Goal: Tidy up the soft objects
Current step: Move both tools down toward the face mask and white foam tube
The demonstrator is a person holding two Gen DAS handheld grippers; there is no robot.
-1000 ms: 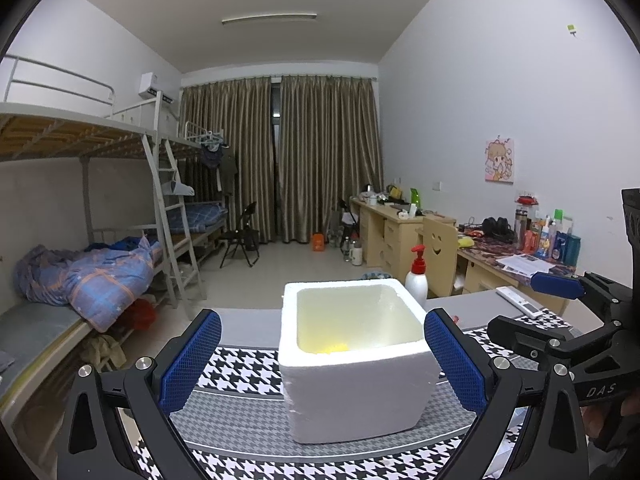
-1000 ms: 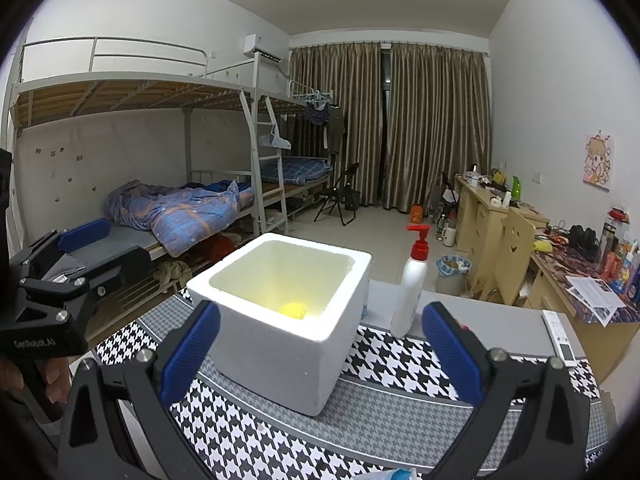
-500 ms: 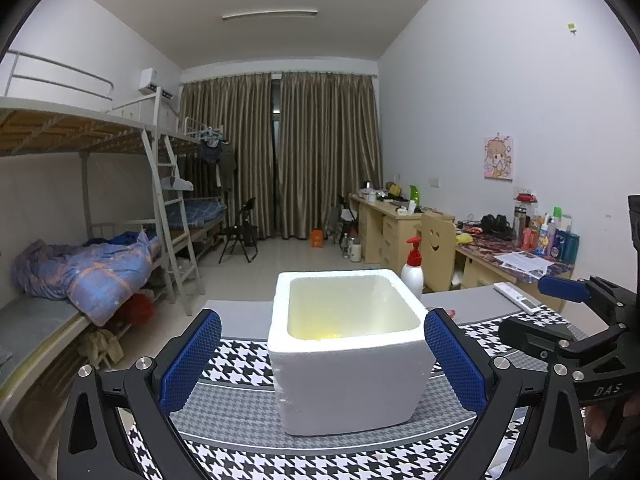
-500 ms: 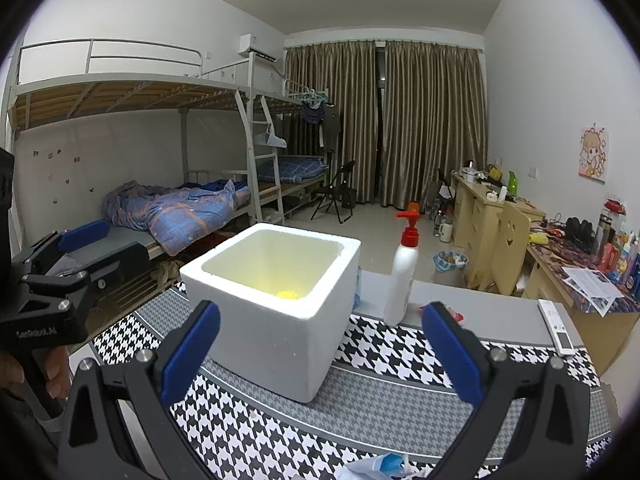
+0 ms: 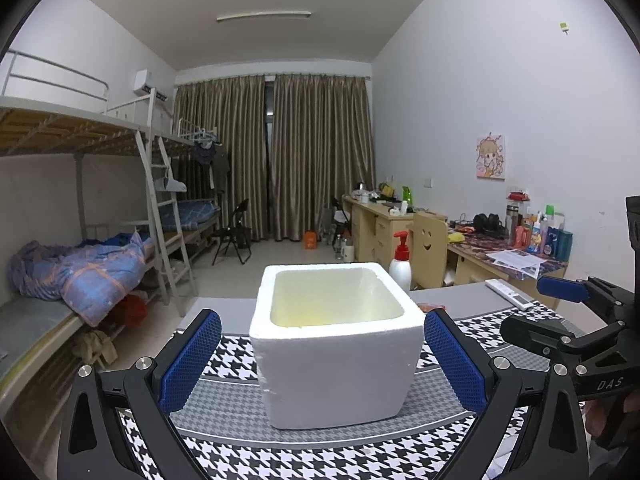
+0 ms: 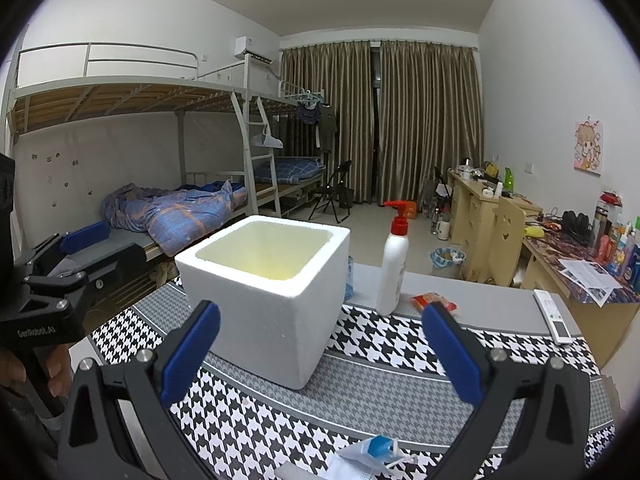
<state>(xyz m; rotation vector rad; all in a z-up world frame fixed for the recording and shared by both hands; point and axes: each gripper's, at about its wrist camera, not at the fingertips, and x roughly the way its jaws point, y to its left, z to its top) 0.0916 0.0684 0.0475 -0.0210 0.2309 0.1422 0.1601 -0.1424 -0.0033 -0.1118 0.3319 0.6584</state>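
Note:
A white foam box [image 5: 336, 364] stands open-topped on the houndstooth mat [image 5: 320, 454]. My left gripper [image 5: 322, 316] is open, its blue pads [image 5: 192, 360] on either side of the box and short of it, holding nothing. In the right wrist view the box [image 6: 272, 312] sits left of centre, and my right gripper [image 6: 320, 310] is open and empty in front of it. A soft blue-and-white pouch [image 6: 372, 456] lies at the mat's near edge. A red packet [image 6: 434, 301] lies behind the right finger. The box's floor is hidden by its rim.
A white pump bottle [image 6: 394, 272] with a red top stands right of the box. A remote control [image 6: 554, 316] lies near the table's right edge. Each gripper appears in the other's view: the right [image 5: 536, 312], the left [image 6: 104, 242]. Bunk beds and desks line the room behind.
Both cameras have sunk lower toward the table. The yellow thing inside the box has dropped out of sight behind the rim. The red packet and the pouch came into the right wrist view.

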